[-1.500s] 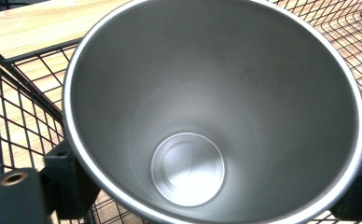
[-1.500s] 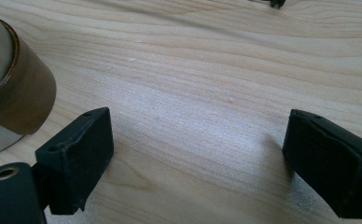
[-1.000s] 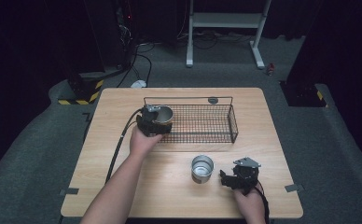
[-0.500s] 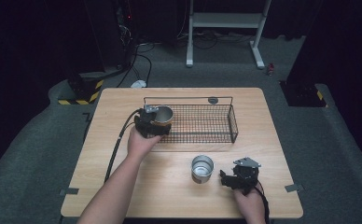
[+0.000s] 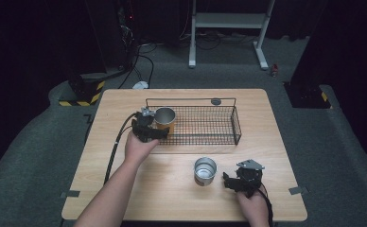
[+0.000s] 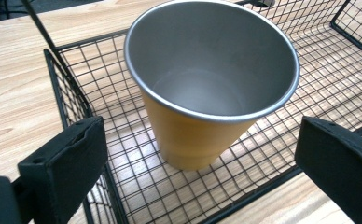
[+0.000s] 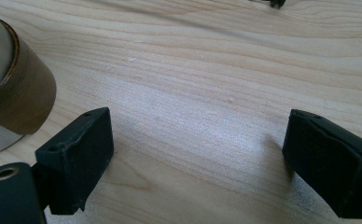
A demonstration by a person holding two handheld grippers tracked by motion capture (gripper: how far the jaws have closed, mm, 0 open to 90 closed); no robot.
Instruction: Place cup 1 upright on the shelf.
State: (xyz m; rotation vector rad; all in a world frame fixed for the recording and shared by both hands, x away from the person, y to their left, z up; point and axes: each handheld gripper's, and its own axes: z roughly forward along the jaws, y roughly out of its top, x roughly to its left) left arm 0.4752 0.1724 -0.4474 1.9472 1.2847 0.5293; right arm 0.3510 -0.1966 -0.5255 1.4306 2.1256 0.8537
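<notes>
An orange cup with a steel inside (image 5: 165, 118) (image 6: 207, 93) stands upright in the left end of the black wire basket (image 5: 236, 125) (image 6: 67, 88). My left gripper (image 5: 157, 132) (image 6: 200, 140) hovers at the basket's near left corner. Its jaws have just been opening and now stand wide, and the cup stands free just beyond their tips. A steel cup with a brown band (image 5: 205, 170) (image 7: 6, 93) stands on the table in front of the basket. My right gripper (image 5: 229, 182) (image 7: 198, 135) rests open just right of it, with bare wood between its jaws.
The wooden table (image 5: 125, 189) carries the basket across its middle, and the rest of the basket floor is bare wire. A small dark disc (image 5: 215, 101) lies behind the basket. Cables trail from both grippers toward the near edge.
My left gripper has drawn back a little from the orange cup toward the near left, leaving the cup standing in the basket. The right gripper and the steel cup have not moved.
</notes>
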